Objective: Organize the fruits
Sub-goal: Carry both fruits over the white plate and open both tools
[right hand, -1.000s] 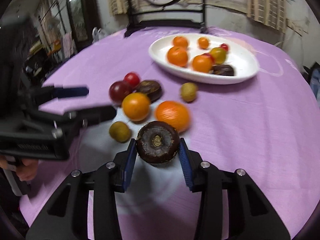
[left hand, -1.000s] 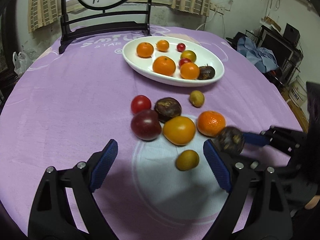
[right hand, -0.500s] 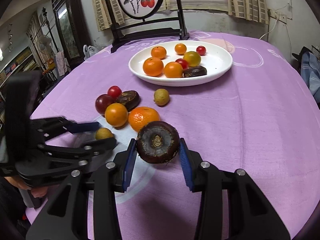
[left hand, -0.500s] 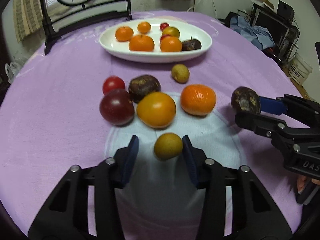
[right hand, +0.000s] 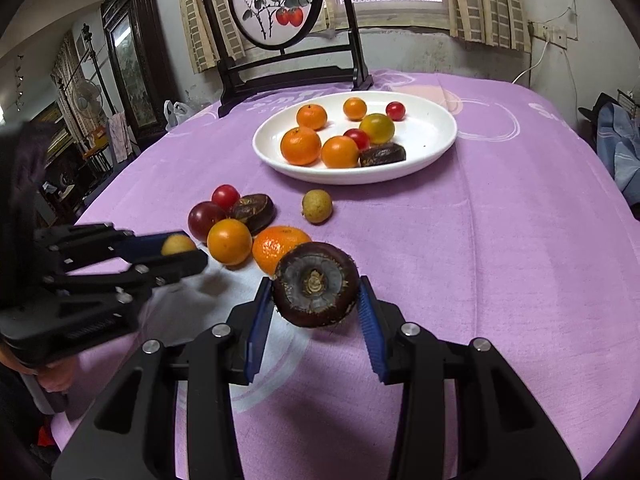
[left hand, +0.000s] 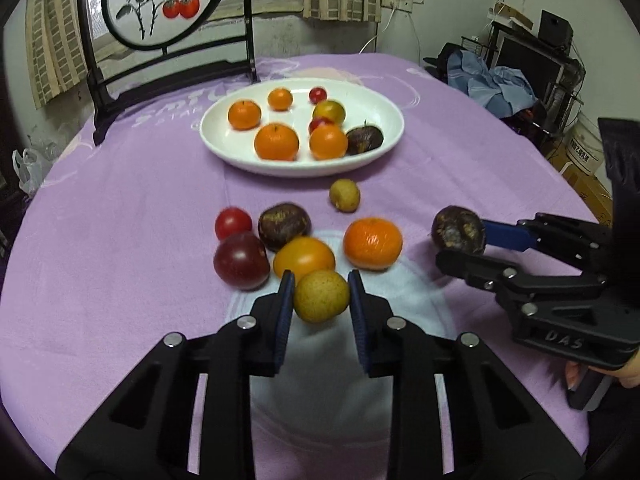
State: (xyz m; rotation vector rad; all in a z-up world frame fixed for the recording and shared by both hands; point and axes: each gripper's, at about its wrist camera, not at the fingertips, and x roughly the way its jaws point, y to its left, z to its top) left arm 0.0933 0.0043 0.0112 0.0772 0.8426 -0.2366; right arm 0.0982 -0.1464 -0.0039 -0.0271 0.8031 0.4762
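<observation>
Left fingers (left hand: 321,295) just closed, pinching small yellow fruit (left hand: 321,296) off table (left hand: 120,208); right fingers (right hand: 316,304) pinching dark chestnut (right hand: 316,278). Round fruit, could squirt out before plate (left hand: 384,136), or bump orange (left hand: 373,243).

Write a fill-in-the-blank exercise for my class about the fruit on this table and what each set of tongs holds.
1. The left tongs grip a small ____ fruit.
2. The right tongs hold a dark ____ fruit.
3. The white plate holds ____ fruits.
4. The cloth is ____.

Missing words: yellow; brown; eight; purple
</observation>
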